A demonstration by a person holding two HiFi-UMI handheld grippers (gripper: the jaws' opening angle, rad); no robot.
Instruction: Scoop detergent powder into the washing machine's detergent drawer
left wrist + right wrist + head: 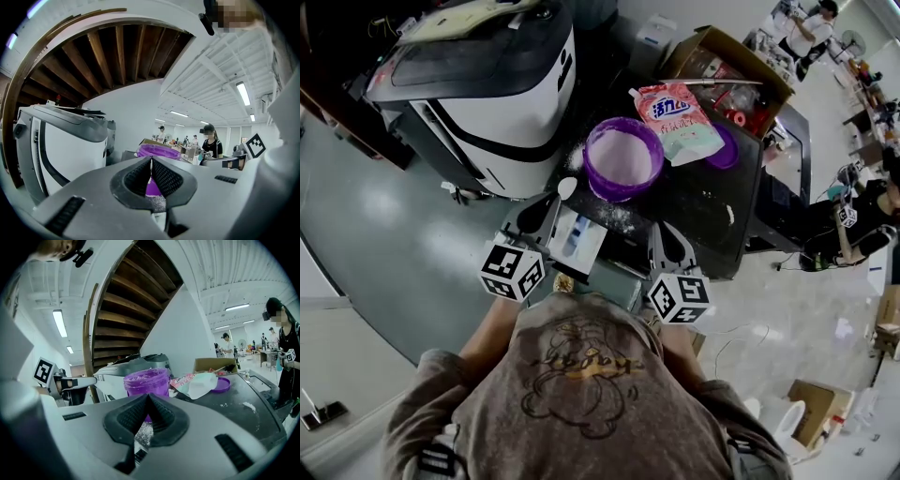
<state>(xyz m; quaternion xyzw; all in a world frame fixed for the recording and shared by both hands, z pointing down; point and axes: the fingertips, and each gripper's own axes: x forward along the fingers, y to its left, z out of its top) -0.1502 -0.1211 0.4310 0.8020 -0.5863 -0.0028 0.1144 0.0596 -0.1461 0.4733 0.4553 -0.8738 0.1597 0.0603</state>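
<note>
Beside the white machine [478, 94], the dark surface [712, 216] is carrying the open purple tub [623, 159] of powder, with the detergent bag [680, 117] lying just beside it. The drawer [578, 239] is sitting pulled out between your tools. Your left tool [549, 208] is pinching the white scoop [567, 187] by its thin handle; your right tool [667, 232] is closed on nothing. The scoop is likely light, stiff and slick, so be gripping far back and keeping the bowl level. Loose powder is already dusting the surface.

Glossy grey floor [384, 216], white wall [136, 117], wooden stair underside [117, 56] (strip lights [243, 93] lit overhead).
</note>
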